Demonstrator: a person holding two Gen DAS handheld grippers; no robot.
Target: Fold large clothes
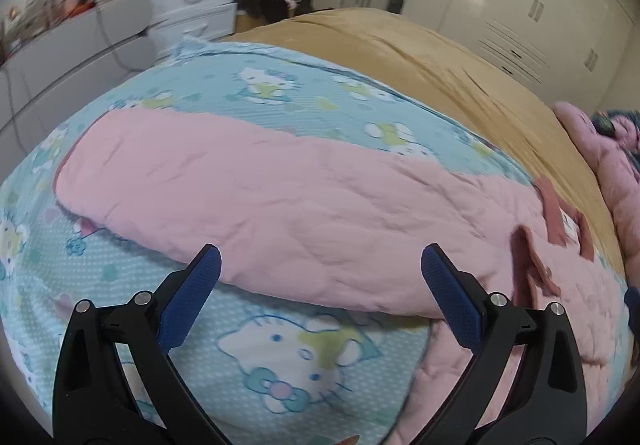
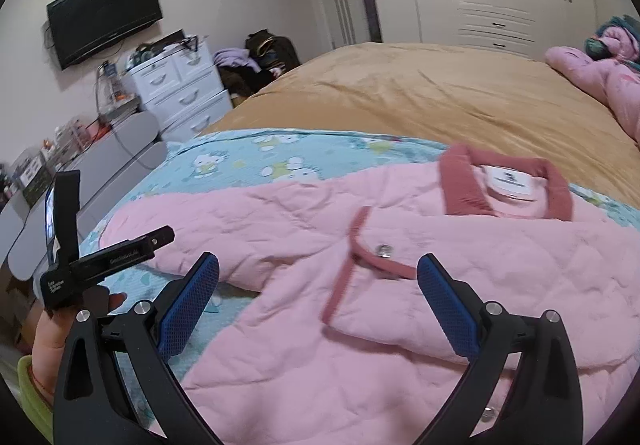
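A pink quilted jacket (image 2: 420, 257) lies spread flat on a blue cartoon-cat sheet (image 1: 280, 357) that covers the near part of the bed (image 2: 420, 93), whose far part is covered in tan. The jacket's dark pink collar (image 2: 506, 185), with a white label inside it, points toward the tan far part, and a snap button (image 2: 384, 250) sits on the trimmed front flap.

The right gripper (image 2: 318, 299) hovers with its jaws spread wide above the jacket's front, the flap lying between and just beyond its blue pads (image 2: 188, 309), gripping nothing. The left gripper (image 1: 320, 285) is likewise spread wide and empty; a long sleeve (image 1: 256, 197) of the jacket stretches across just beyond its fingertips, toward the bed's left edge. In the right wrist view the left gripper's body appears at the lower left, held in a hand (image 2: 52, 333).
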